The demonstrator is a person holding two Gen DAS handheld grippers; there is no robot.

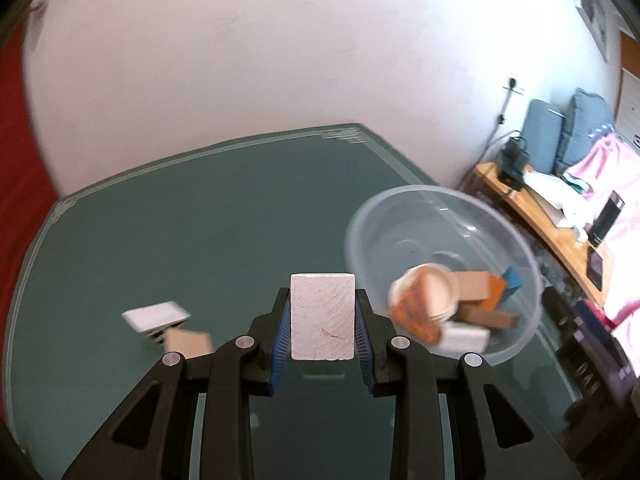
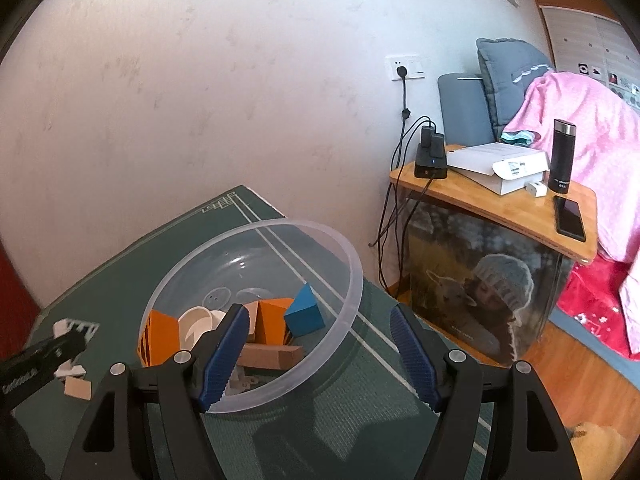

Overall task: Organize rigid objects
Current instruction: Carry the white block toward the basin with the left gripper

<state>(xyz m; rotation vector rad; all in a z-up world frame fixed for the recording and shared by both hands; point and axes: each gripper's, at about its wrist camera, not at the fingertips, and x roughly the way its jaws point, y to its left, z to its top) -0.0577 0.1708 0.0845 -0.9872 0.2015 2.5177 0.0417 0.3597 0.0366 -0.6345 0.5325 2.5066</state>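
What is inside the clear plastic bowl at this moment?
The clear bowl holds an orange block, a blue wedge, a brown bar and white cups. Lower pieces are partly covered.

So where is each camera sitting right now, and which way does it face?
Left wrist: on the left gripper, facing down across the green table; its jaws clamp a pale wooden block.
Right wrist: on the right gripper, facing the clear bowl; jaws open astride the near rim.
Shared: bowl, table, bedside shelf.

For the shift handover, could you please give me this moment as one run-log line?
left claw: shut on white block | right claw: open, empty | clear bowl: holds blocks | green table: two pieces left
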